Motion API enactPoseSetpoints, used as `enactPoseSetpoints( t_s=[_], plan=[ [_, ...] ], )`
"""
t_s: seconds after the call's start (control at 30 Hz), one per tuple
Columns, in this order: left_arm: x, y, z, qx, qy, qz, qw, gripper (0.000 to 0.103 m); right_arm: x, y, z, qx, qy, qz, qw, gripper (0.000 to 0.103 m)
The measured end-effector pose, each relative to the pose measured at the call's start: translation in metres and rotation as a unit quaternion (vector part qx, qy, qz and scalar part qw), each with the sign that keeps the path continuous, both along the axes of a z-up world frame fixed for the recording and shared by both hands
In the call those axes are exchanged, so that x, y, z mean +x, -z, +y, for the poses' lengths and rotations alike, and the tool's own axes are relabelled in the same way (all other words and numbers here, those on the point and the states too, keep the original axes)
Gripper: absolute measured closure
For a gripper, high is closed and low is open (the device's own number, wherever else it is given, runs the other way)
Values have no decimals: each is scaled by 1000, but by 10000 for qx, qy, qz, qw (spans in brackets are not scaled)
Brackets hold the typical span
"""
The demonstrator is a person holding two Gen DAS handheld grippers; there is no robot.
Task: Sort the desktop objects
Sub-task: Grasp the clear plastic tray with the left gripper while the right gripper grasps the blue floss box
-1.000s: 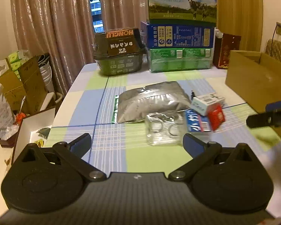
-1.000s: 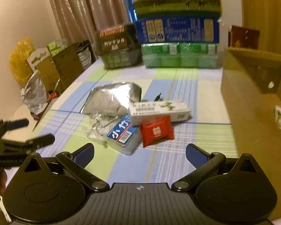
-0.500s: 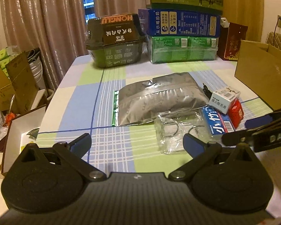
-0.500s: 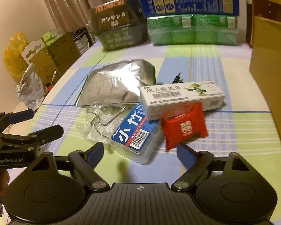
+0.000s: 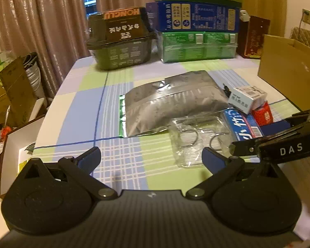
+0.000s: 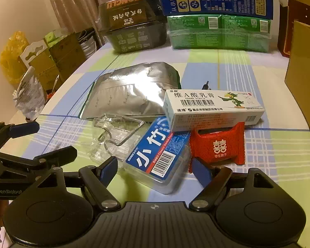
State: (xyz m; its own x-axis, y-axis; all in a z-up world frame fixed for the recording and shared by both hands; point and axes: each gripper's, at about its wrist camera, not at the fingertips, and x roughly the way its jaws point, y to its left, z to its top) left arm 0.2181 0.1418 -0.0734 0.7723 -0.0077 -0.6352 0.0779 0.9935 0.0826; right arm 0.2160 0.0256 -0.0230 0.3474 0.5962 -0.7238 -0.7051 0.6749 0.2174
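Note:
A pile lies mid-table: a silver foil pouch (image 5: pixel 173 103) (image 6: pixel 132 93), a clear packet of metal rings (image 5: pixel 194 140) (image 6: pixel 115 136), a blue dental floss box (image 6: pixel 157 155) (image 5: pixel 241 126), a white ointment box (image 6: pixel 212 107) (image 5: pixel 246 99) and a red candy packet (image 6: pixel 219 146) (image 5: pixel 262 115). My right gripper (image 6: pixel 155 169) is open, its fingers either side of the floss box's near end. My left gripper (image 5: pixel 150 159) is open and empty, short of the ring packet. Each gripper shows in the other's view, the right one (image 5: pixel 262 136) and the left one (image 6: pixel 31 140).
An open cardboard box (image 5: pixel 289 70) (image 6: pixel 303 66) stands at the table's right edge. At the back stand a dark noodle case (image 5: pixel 122 39), green packs (image 5: pixel 198 45) and a blue carton (image 5: pixel 192 16). Boxes and bags (image 6: pixel 31 66) sit off the left edge.
My right gripper has moved forward and down until its open fingers flank the floss box. My left gripper has moved closer to the pile.

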Motion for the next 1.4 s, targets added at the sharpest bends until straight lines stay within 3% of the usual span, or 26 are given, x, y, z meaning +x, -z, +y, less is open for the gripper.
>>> enactPoseSetpoints(
  t_s=[0.03, 0.13, 0.4, 0.63, 0.83, 0.87, 1.0, 1.17, 1.4],
  plan=[
    [0, 1, -1, -14, 35, 8, 10000, 1, 0, 0, -1, -37, -9, -18, 10000, 39],
    [0, 2, -6, -14, 173, 46, 9998, 1, 3, -1, -7, -77, -14, 57, 10000, 45],
    [9, 7, -27, -171, 542, 55, 9984, 1, 6, -10, -27, -373, 106, 30, 9992, 47],
    [36, 18, -43, -331, 449, 79, 9984, 1, 11, -8, -41, -384, 109, 55, 9992, 47],
    [49, 20, -45, -392, 279, 13, 9988, 23, 10, -5, -41, -378, 1, -28, 9993, 44],
    [49, 19, -46, -409, 309, 23, 9987, 35, 9, -5, -41, -403, -9, -79, 9992, 43],
    [43, 17, -50, -240, 335, 90, 9991, 38, 9, -3, -40, -310, -2, -98, 9995, 43],
    [26, 11, -51, -308, 236, 287, 9988, 38, 9, -1, -44, -330, 28, -50, 9994, 47],
    [-24, 2, -72, -123, 415, 483, 9979, 38, -22, -18, -74, -361, -229, 118, 9990, 47]
  ],
)
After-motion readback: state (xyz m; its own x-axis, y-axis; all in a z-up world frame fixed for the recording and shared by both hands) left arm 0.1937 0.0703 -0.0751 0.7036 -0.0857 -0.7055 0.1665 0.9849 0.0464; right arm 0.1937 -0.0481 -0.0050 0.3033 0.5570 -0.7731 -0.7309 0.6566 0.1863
